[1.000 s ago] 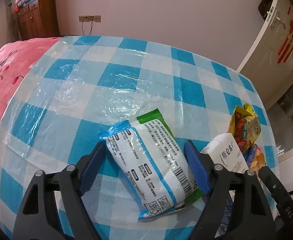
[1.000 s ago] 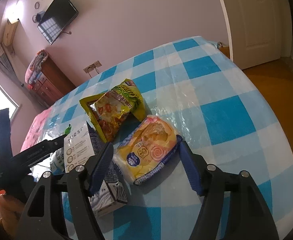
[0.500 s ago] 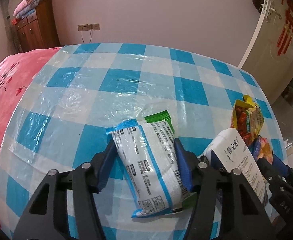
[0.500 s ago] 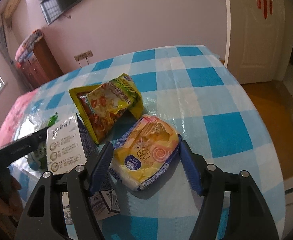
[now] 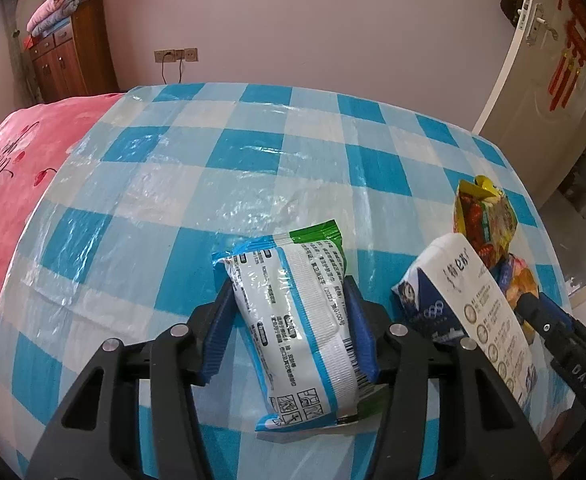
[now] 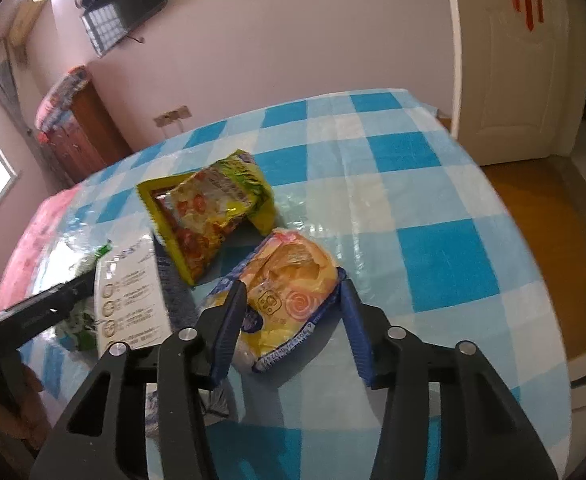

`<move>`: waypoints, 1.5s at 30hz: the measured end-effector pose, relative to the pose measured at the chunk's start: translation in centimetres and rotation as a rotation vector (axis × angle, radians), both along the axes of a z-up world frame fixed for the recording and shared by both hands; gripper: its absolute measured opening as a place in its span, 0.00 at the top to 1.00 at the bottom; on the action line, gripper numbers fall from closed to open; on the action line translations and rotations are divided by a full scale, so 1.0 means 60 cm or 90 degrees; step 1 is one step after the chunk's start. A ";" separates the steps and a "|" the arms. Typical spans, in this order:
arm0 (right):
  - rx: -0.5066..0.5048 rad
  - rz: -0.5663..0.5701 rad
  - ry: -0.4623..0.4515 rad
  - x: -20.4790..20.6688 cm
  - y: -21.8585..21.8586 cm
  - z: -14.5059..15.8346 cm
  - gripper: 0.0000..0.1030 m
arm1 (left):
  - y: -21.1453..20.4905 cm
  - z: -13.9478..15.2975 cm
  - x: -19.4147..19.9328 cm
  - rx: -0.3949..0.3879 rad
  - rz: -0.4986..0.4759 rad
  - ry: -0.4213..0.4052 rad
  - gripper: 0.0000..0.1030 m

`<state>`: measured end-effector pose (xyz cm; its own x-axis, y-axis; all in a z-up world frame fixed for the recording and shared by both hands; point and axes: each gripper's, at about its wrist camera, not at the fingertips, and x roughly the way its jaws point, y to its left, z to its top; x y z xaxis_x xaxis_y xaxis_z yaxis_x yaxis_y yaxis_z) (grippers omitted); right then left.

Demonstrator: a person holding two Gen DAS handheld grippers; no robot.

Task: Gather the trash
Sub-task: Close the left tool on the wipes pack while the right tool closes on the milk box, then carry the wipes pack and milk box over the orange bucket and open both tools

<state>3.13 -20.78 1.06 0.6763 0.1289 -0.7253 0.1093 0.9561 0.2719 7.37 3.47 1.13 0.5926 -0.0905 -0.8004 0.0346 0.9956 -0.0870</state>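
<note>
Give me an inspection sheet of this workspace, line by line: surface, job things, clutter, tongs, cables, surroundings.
Surface: table under a blue and white checked cloth with clear plastic over it.
Job's things: white and green packet between the left tongs' fingers; yellow bread wrapper between the right tongs' fingers; open yellow snack bag and white carton lying between them.
Clutter: nothing seen beyond the trash.
Grippers: left tongs shut on the packet; right tongs straddle the wrapper, whether the pads press it cannot be told.
Cables: black cord hanging from wall sockets.
Surroundings: pink bedspread, wooden cabinet, wall television, white door.
</note>
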 end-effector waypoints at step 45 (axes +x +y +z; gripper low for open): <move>-0.068 0.186 -0.047 -0.082 0.169 0.020 0.36 | 0.140 0.026 -0.182 -0.030 0.012 -0.052 0.53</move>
<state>-1.79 -10.64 2.24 0.6731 0.2507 -0.6958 -0.1896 0.9678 0.1653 -3.58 11.86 2.72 0.6581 -0.1155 -0.7440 0.0247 0.9910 -0.1319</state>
